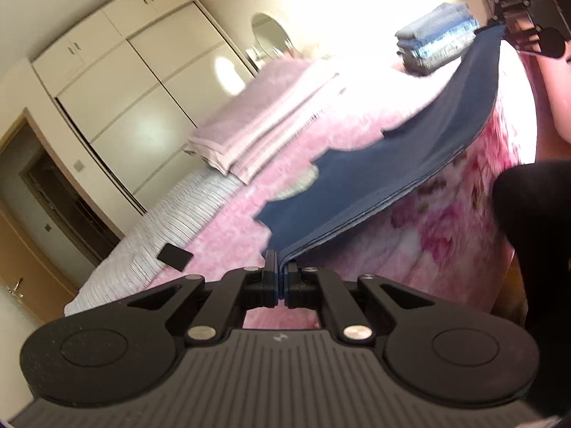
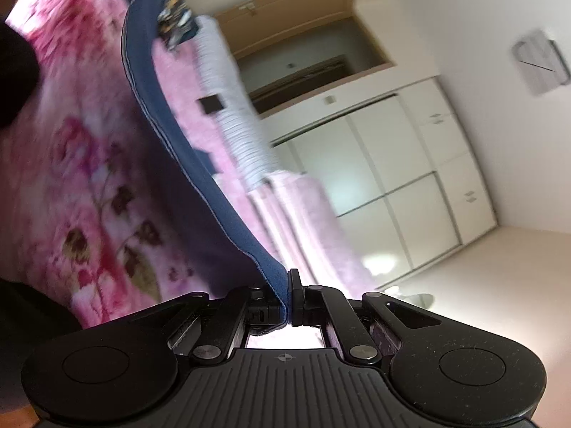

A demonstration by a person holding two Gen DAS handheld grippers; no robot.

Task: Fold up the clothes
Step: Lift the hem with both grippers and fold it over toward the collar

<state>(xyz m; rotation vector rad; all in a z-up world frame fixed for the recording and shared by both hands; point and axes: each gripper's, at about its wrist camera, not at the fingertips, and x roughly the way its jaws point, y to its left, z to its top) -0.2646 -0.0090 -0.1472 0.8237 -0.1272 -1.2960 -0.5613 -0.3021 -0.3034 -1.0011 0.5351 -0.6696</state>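
The dark blue, soft knit garment is stretched between the two grippers, its long axis running from one pair of jaws to the other. The left gripper has its jaws closed on a layered edge of the cloth. The right gripper, seen also from the left wrist view at the far end of the span, has its jaws closed on the opposite end of the same hem. The garment is thus held at both ends, and neither hand is nearer than the other. The edge sags in a shallow curve between the grips, while the remainder of the cloth appears to drape down toward the bed.

Below it lies the pink, plush floral blanket covering the bed. The blue fabric looks thin, matte and limp, with a stitched hem and several layers stacked at the left grip. From the right wrist view, a printed patch is visible at the far end of the cloth.

Further back on the bed, a folded stack of pale pink towels and a neat pile of folded blue clothes are seen. A small black flat rectangle rests on the grey striped sheet.
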